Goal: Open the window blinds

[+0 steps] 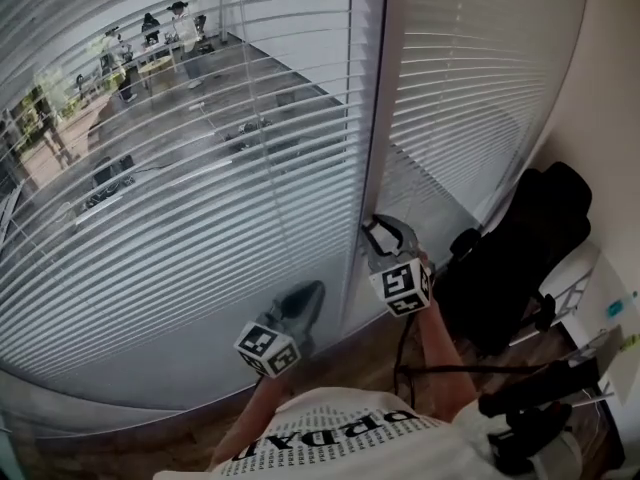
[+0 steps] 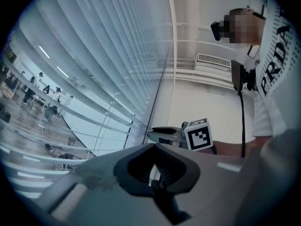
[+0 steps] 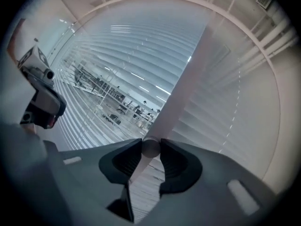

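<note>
White slatted blinds [image 1: 200,168] cover the big window, and a second panel [image 1: 460,98] hangs to the right of the pale mullion [image 1: 378,88]. The slats are tilted enough that the room beyond the glass shows through. My right gripper [image 1: 385,226] is up by the mullion. In the right gripper view it [image 3: 151,146] is shut on the lower end of the translucent tilt wand [image 3: 183,93], which slants up and to the right. My left gripper [image 1: 308,293] hovers lower and to the left, close to the slats. Its jaws [image 2: 155,147] look shut, with only a thin pale sliver between the pads.
A black office chair [image 1: 520,258] stands close on the right against the cream wall [image 1: 610,88]. Black cables and a power strip [image 1: 540,403] lie on the wooden floor [image 1: 370,348] at lower right. My white printed shirt [image 1: 340,438] fills the bottom edge.
</note>
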Action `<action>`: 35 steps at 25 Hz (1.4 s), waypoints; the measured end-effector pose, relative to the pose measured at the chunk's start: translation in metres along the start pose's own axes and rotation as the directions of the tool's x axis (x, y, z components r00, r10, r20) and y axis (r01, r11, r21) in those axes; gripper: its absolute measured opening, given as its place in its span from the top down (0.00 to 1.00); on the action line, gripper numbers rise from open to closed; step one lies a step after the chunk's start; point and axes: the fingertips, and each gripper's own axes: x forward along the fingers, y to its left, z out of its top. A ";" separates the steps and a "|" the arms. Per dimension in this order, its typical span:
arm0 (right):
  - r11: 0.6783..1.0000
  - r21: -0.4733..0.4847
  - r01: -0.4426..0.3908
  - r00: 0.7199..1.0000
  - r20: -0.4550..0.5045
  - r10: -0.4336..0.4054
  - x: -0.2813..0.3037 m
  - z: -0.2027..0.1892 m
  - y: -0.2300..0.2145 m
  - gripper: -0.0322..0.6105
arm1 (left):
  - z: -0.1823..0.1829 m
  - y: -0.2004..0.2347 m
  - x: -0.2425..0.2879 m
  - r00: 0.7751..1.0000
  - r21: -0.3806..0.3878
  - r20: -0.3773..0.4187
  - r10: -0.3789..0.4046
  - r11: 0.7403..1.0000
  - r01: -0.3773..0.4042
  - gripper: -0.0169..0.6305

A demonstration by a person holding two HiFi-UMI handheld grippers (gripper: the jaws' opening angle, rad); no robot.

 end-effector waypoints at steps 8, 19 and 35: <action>0.996 0.094 0.005 1.000 0.027 -0.007 -0.002 0.004 -0.003 0.74 | 0.000 -0.004 0.002 1.000 -0.001 -0.005 -0.006 1.000 0.006 0.98; 0.943 0.332 0.009 0.998 0.056 -0.029 0.000 -0.006 -0.006 0.75 | -0.003 -0.004 0.007 1.000 -0.012 -0.012 -0.018 1.000 0.018 0.98; 0.912 0.410 0.018 0.999 0.036 -0.035 -0.004 -0.016 -0.004 0.76 | -0.021 -0.015 0.018 0.998 -0.067 -0.034 -0.049 0.997 0.047 0.98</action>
